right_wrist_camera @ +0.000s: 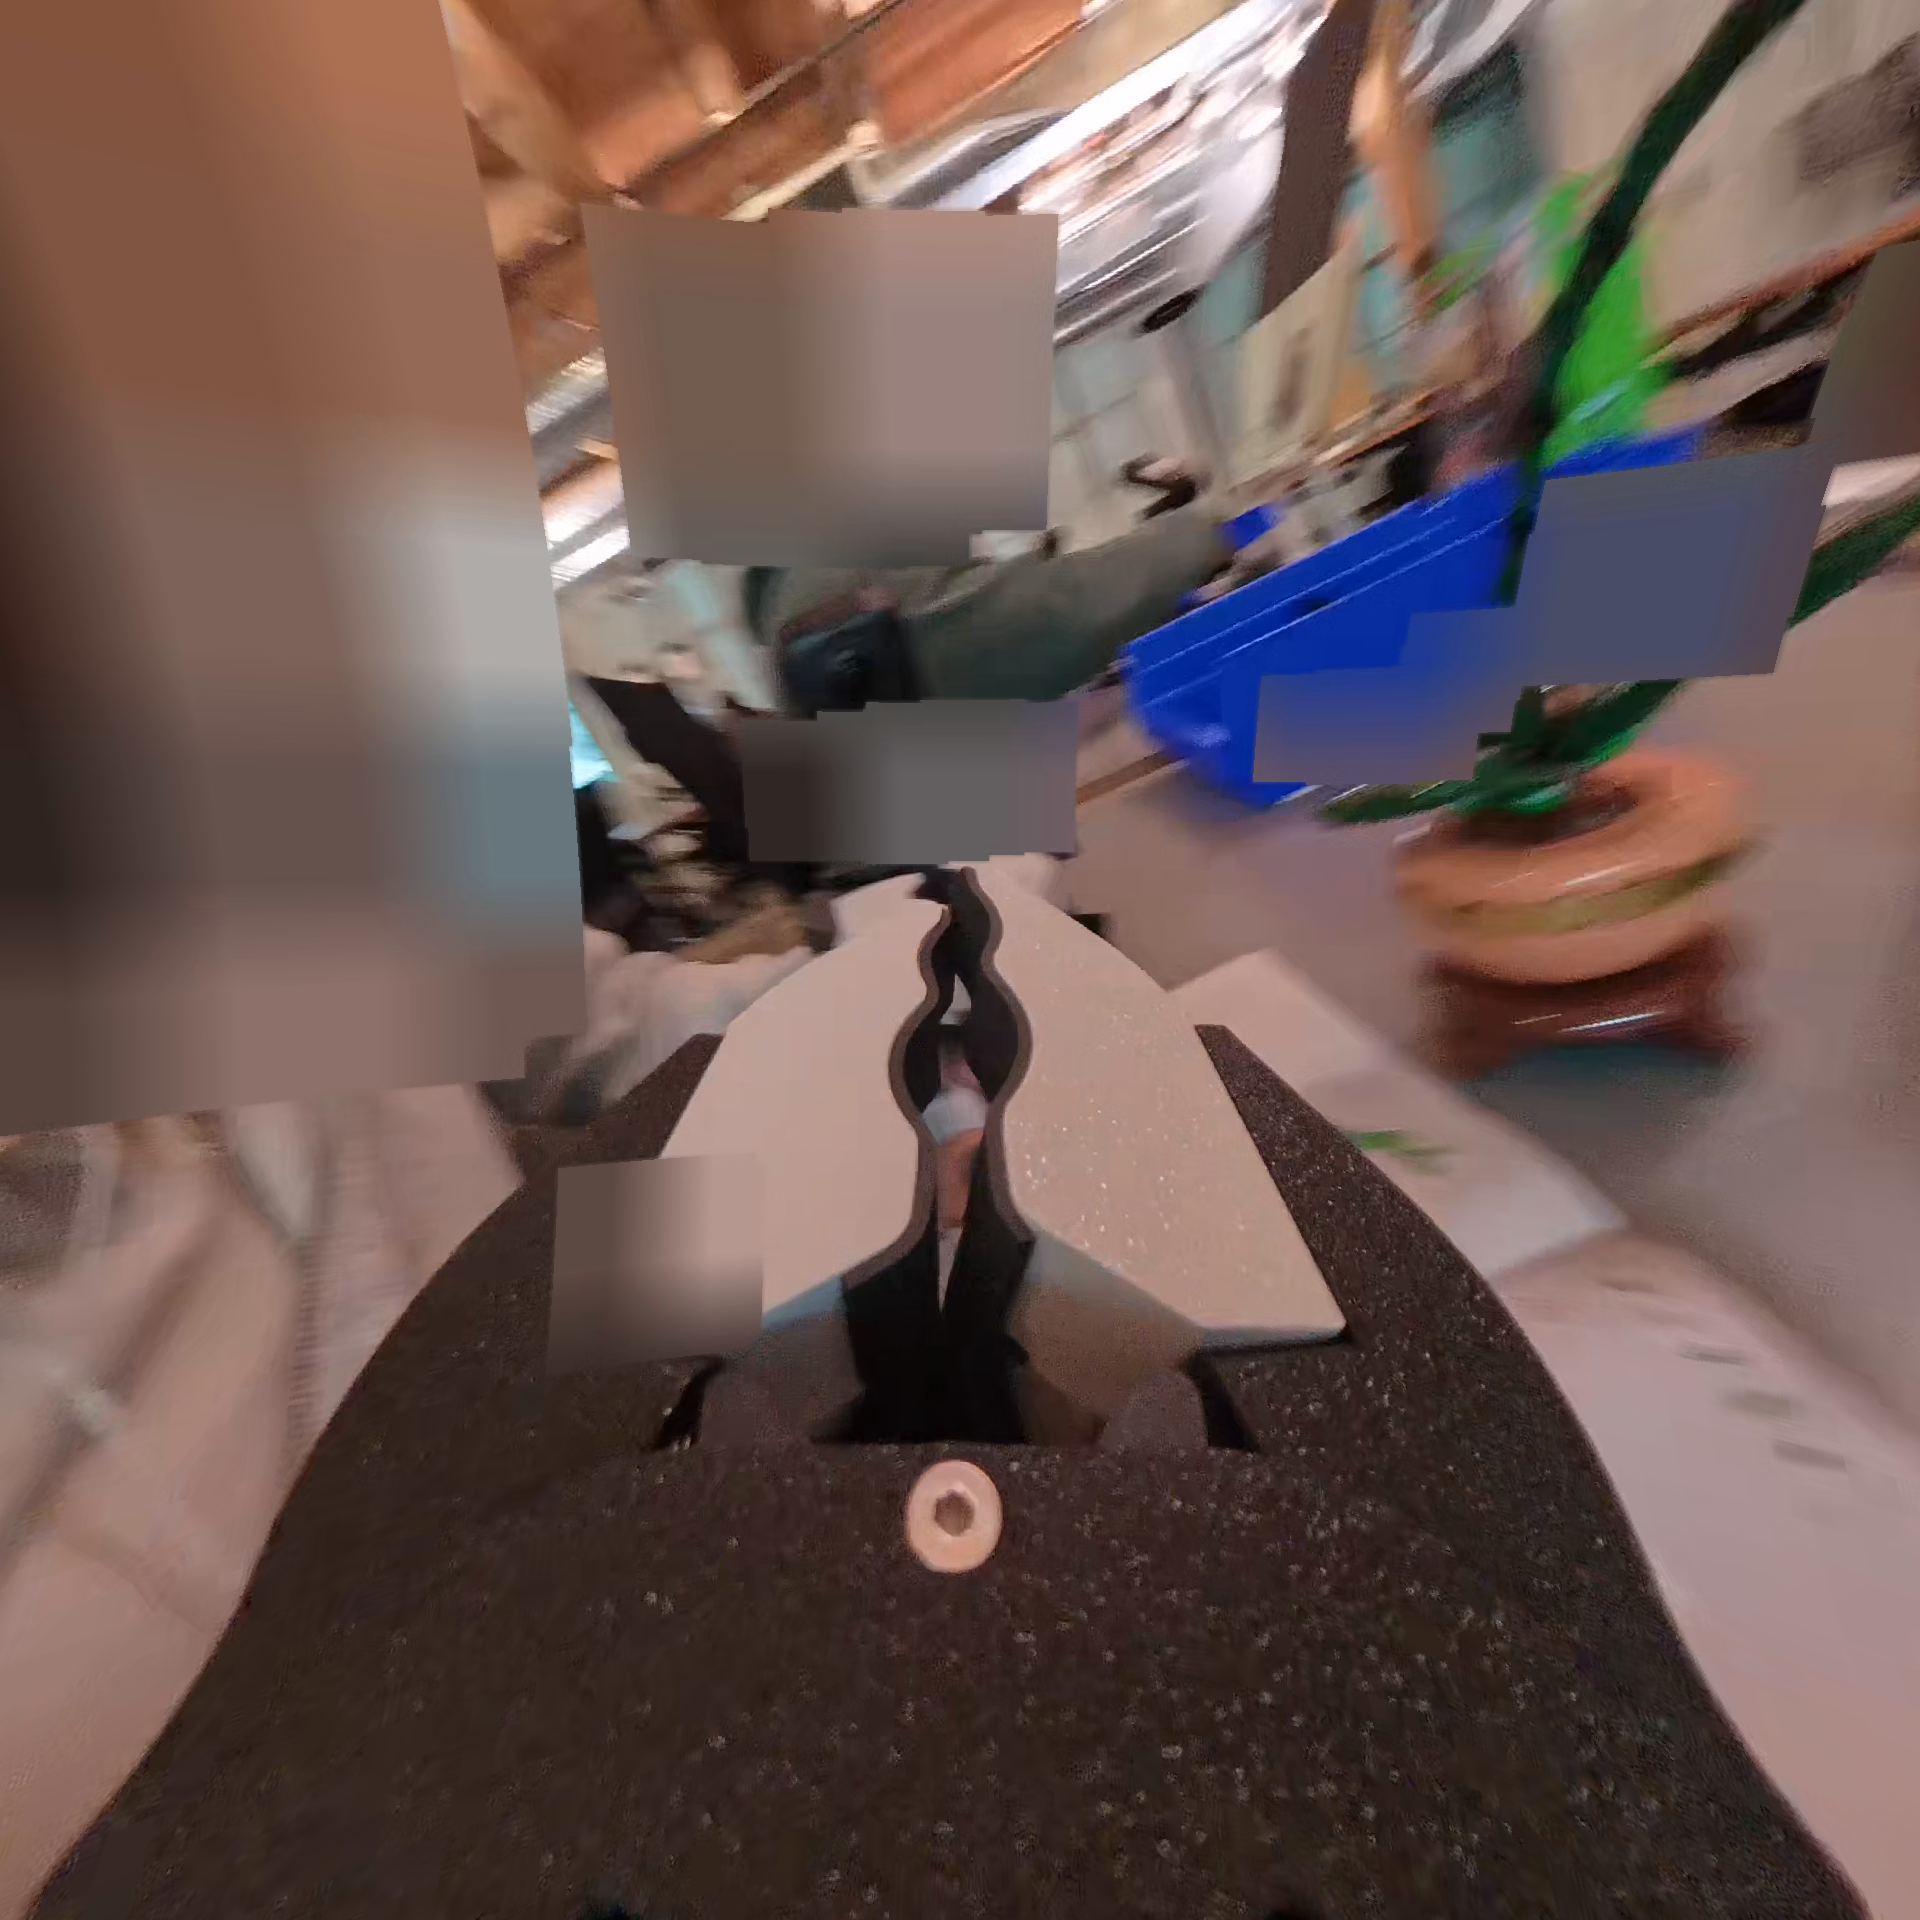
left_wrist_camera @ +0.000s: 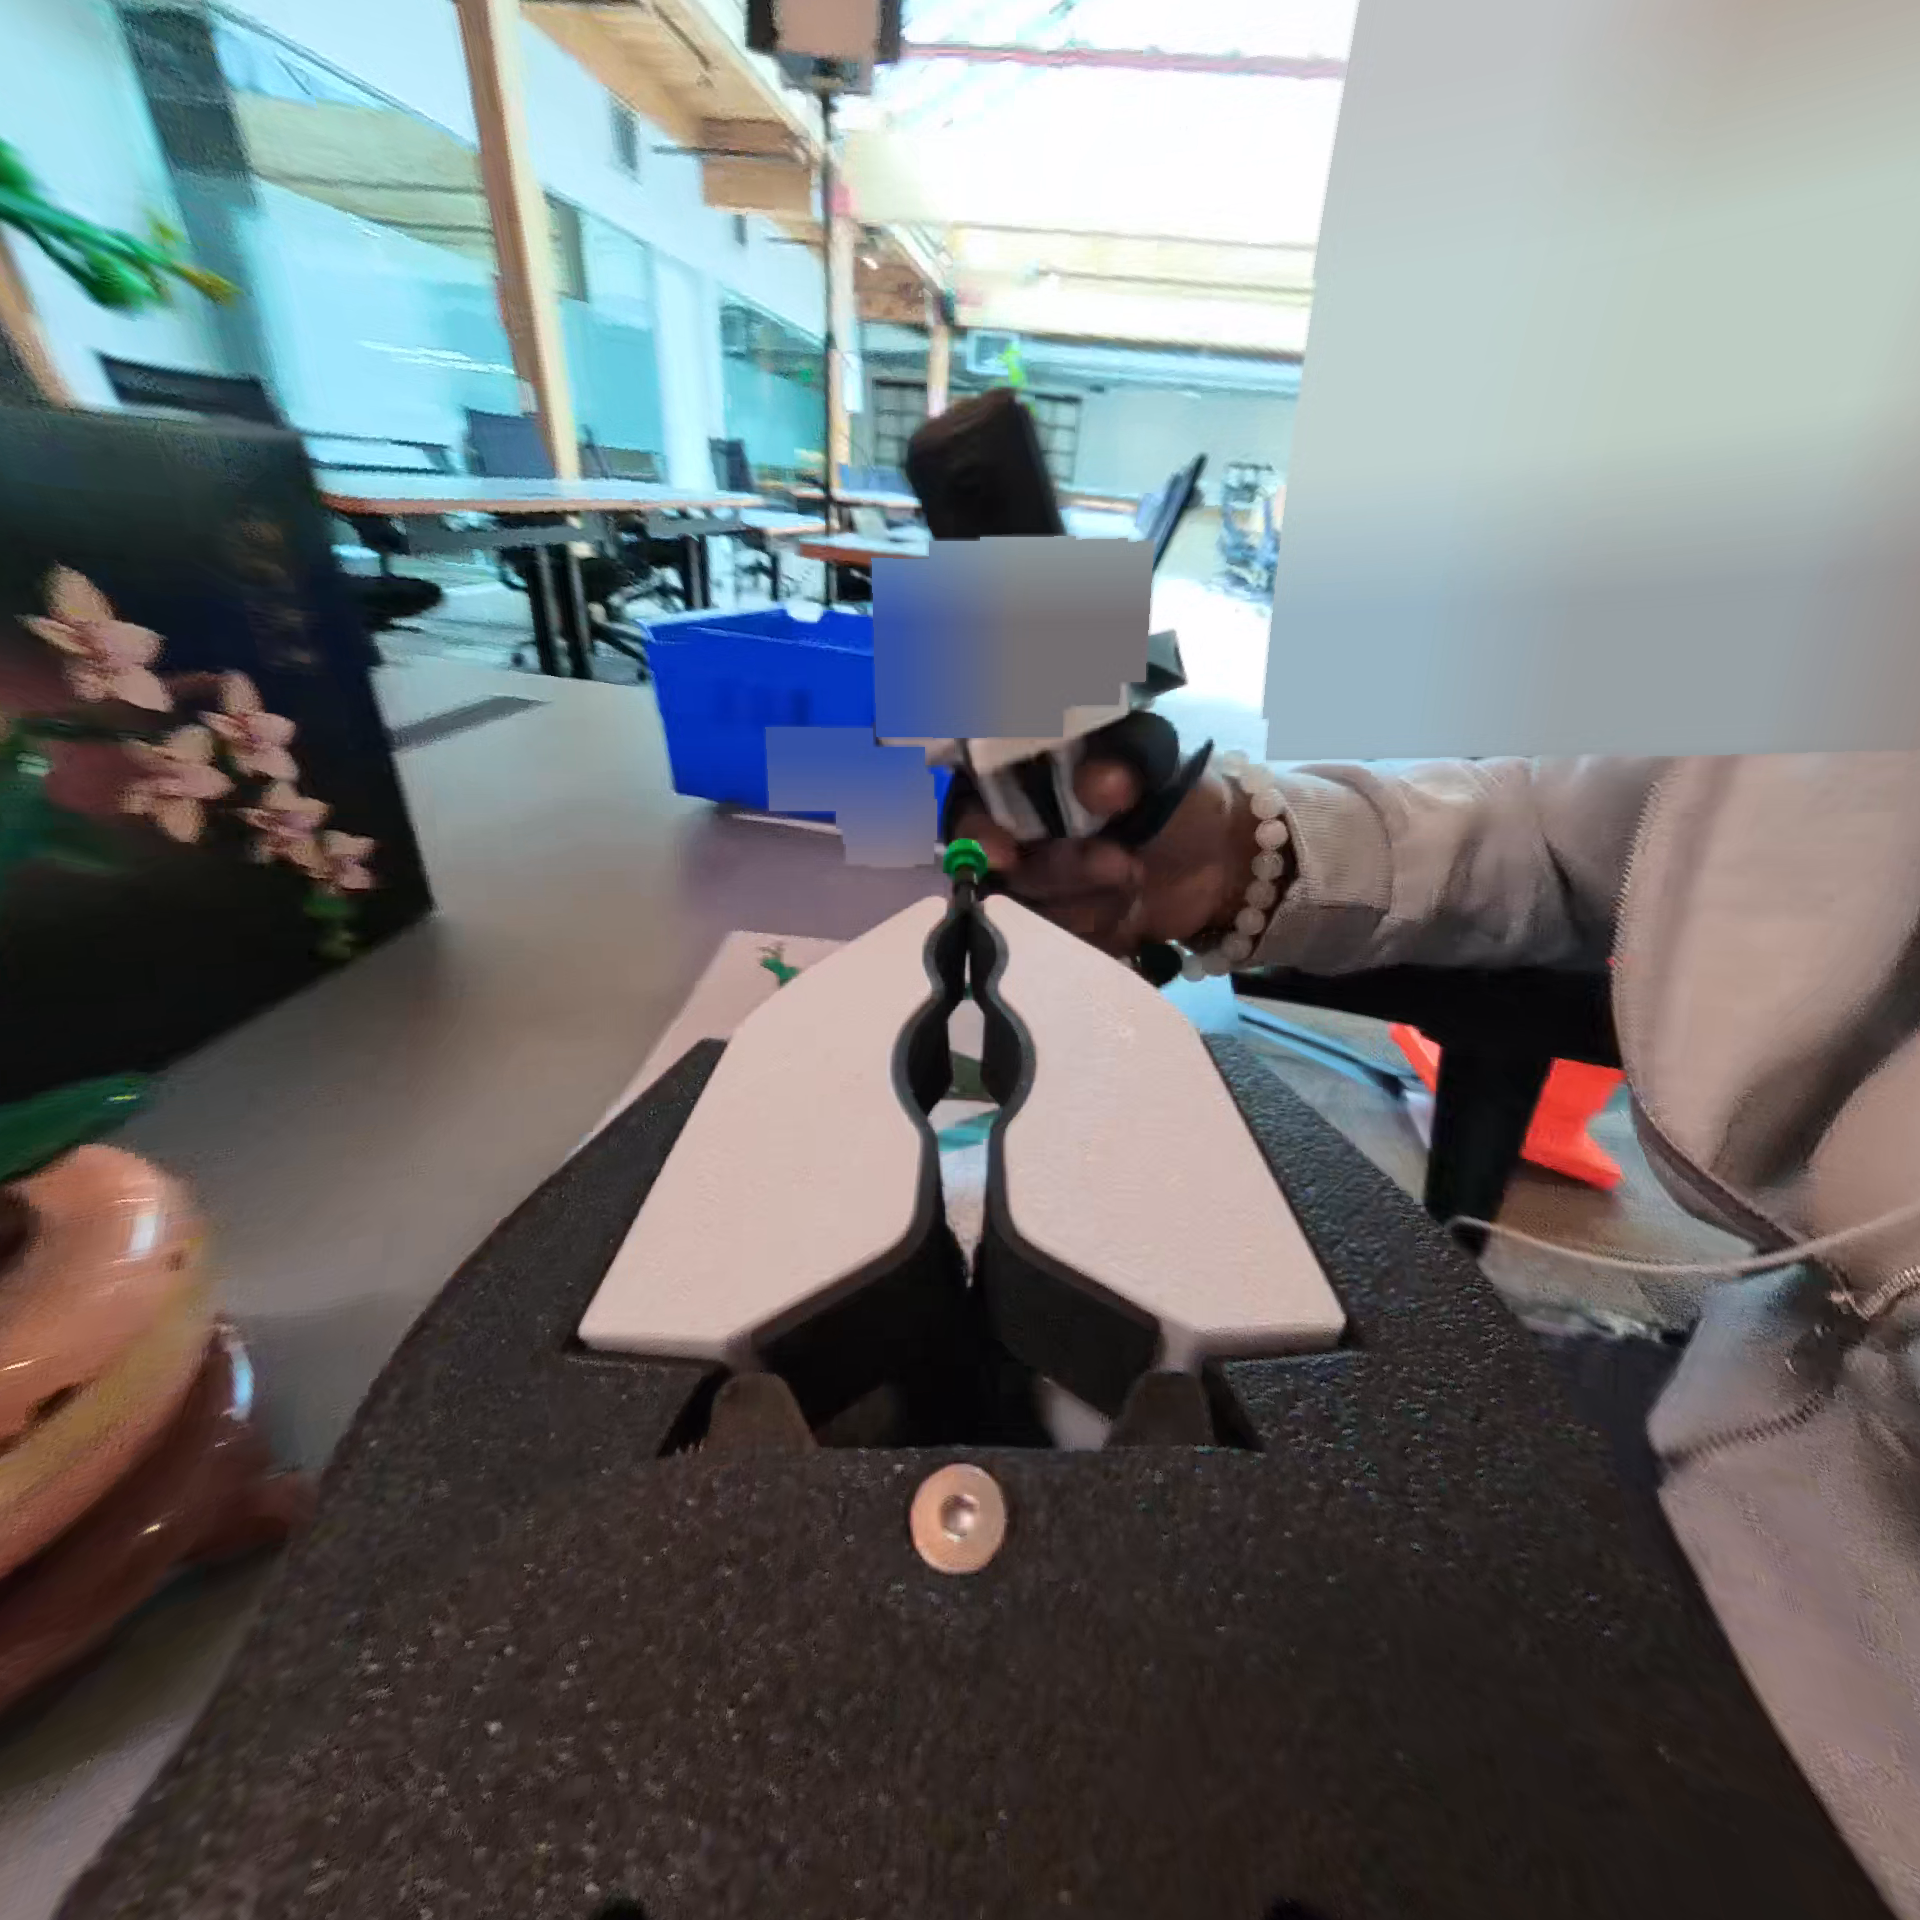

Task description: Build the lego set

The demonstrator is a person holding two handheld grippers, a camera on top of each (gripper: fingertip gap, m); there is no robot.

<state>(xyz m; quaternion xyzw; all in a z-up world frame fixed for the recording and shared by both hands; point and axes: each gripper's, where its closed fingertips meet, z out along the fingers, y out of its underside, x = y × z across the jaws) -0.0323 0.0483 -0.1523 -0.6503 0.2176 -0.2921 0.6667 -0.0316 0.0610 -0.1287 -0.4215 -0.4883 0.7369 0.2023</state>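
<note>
stem (left_wrist_camera: 964, 878) | upright, green knob topmost | pinched at left claw (left_wrist_camera: 966, 920) tips

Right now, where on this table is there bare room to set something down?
Bare table lies between the black flower-printed box, the blue bin and the white booklet. It is crowded by the terracotta pot and around the left tool pinching a green-capped stem.

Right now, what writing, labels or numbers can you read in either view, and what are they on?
Black flower-printed box: faint marks, too blurred to read.
Blue bin: dark marks, too blurred to read.
White sheet: grey marks, smeared, unreadable.
No readable text anywhere.
</note>
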